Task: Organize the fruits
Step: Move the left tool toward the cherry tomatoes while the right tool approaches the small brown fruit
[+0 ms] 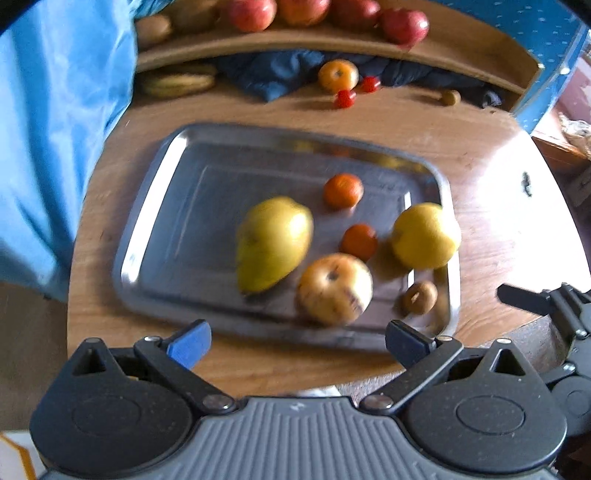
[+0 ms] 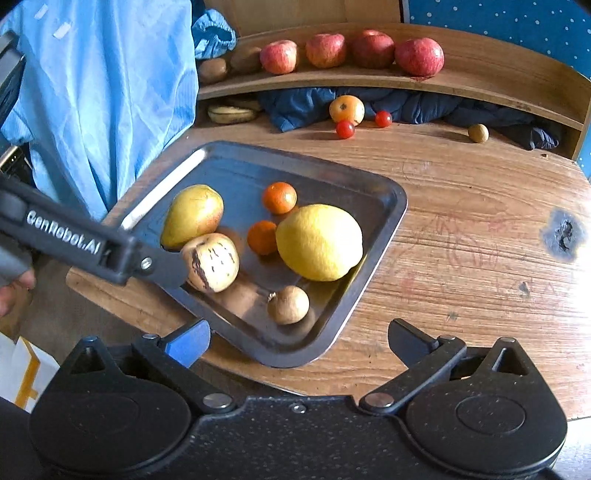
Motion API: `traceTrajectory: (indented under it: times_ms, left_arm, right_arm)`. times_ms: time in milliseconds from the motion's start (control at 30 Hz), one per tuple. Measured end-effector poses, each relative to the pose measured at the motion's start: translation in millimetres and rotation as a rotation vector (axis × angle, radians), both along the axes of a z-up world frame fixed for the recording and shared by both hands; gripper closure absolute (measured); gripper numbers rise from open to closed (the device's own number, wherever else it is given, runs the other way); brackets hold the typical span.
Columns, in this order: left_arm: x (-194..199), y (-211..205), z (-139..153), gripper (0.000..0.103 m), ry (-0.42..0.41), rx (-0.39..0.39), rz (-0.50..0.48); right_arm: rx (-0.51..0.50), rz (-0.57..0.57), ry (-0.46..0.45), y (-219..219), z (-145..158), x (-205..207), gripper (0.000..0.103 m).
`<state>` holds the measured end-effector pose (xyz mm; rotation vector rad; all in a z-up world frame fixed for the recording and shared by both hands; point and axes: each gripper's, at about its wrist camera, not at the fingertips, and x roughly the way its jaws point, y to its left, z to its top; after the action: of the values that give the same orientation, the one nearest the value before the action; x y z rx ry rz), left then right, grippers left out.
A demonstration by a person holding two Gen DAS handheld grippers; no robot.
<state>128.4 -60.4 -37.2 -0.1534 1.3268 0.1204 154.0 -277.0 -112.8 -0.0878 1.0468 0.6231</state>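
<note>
Fruits, including a lemon [image 2: 319, 242] and pear [image 2: 192, 215], lie in the metal tray [image 2: 384, 206] on the worktop [image 2: 461, 229]; both the left hand-held gripper [image 1: 298, 341] and right hand-held gripper [image 2: 299, 341] are released, holding nothing.

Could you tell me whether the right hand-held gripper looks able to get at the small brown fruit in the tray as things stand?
Probably yes. The right hand-held gripper is open, and the small brown fruit sits just ahead in the tray near corner, with nothing between them.

Scratched-up wooden table [image 2: 461, 229] with a dark burn mark [image 2: 563, 236], daylight glaring off its right side. Curved wooden shelf [image 2: 480, 70] at the back, blue dotted wall [image 2: 498, 14] behind, light blue cloth [image 2: 103, 92] hanging on the left.
</note>
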Motion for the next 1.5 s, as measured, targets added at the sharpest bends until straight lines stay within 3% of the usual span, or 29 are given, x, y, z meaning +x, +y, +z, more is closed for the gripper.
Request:
traceTrajectory:
  times_ms: [300, 633, 1133, 1500]
  left_arm:
    - [-9, 27, -6, 0.001, 0.081, -0.010, 0.132]
    - [13, 29, -1, 0.001, 0.069, 0.051, 0.101]
    - [91, 29, 3, 0.001, -0.016, 0.109, 0.026]
    - [145, 32, -3, 0.001, -0.053, 0.092, 0.012]
  right_arm:
    - [-0.059, -0.028, -0.013, -1, 2, 6, 0.001]
    - [-0.071, -0.071, -0.022, -2, 2, 24, 0.001]
    - [-0.080, -0.226, -0.053, -10, 3, 71, 0.001]
    - [-0.068, -0.255, -0.112, 3, 3, 97, 0.001]
